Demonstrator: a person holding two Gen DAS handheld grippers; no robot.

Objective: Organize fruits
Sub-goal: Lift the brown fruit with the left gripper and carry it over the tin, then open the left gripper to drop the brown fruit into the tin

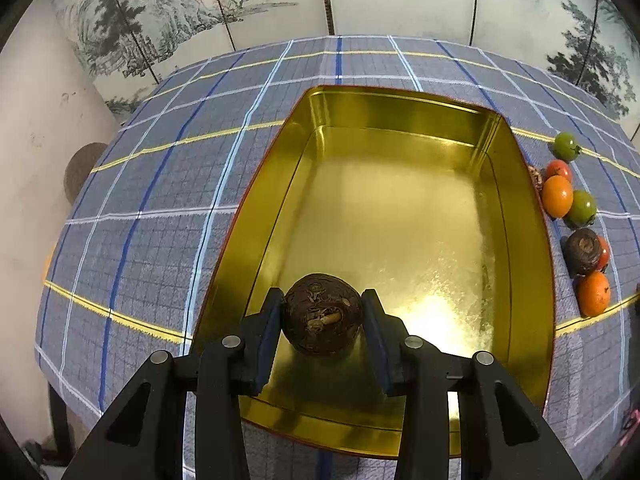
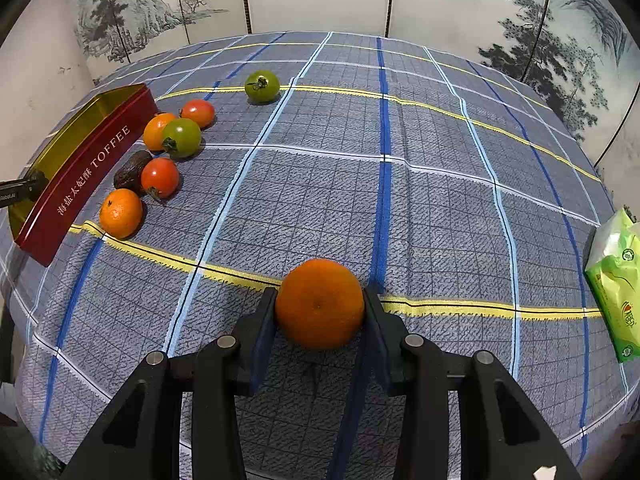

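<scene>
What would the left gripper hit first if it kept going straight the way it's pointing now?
Most likely the gold floor of the open tin. The left gripper is angled down into it, jaws shut on a dark brown fruit, so the fruit would probably touch first. Depth is hard to judge here.

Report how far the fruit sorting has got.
Done: nothing lies in the gold tin yet. In hand: the left gripper holds a dark brown fruit over the tin; the right gripper grips an orange. Left: seven fruits on the cloth beside the tin.
</scene>
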